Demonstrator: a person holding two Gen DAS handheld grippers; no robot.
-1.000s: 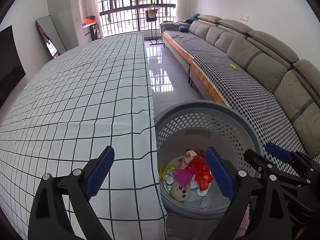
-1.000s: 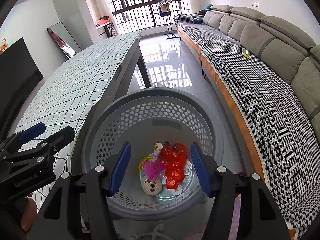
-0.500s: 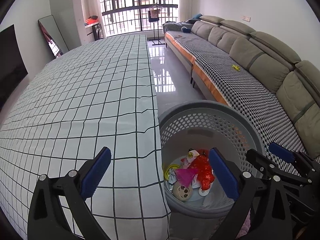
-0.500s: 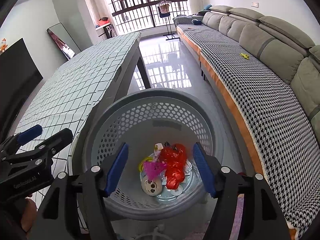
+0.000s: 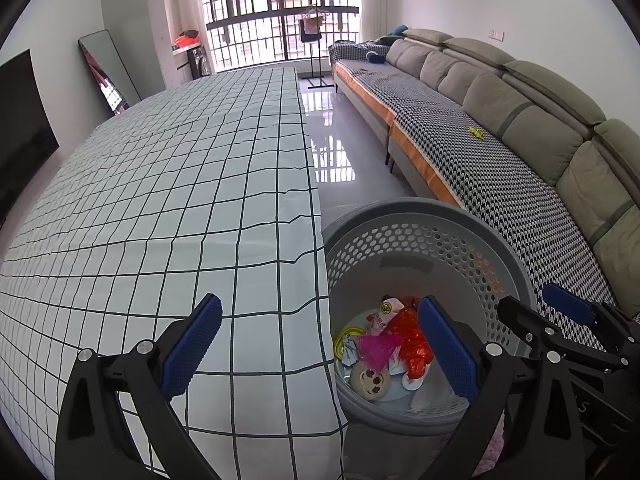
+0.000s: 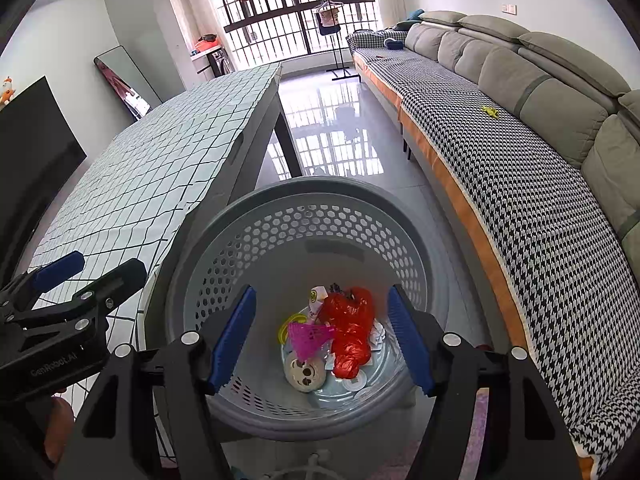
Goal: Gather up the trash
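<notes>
basket (image 6: 256, 216) holds red bag (image 6: 352, 330), pink scrap (image 6: 308, 336), round toy (image 6: 306, 372); left gripper (image 5: 320, 350) and right gripper (image 6: 320, 338) wide, empty.

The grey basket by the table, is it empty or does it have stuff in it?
Not empty. The grey basket holds a small pile at its bottom: a red plastic bag, a pink wrapper and other scraps. Most of its depth is unfilled.

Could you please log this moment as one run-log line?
left gripper: open, empty, at table edge | right gripper: open, empty, over basket | trash: in basket
</notes>
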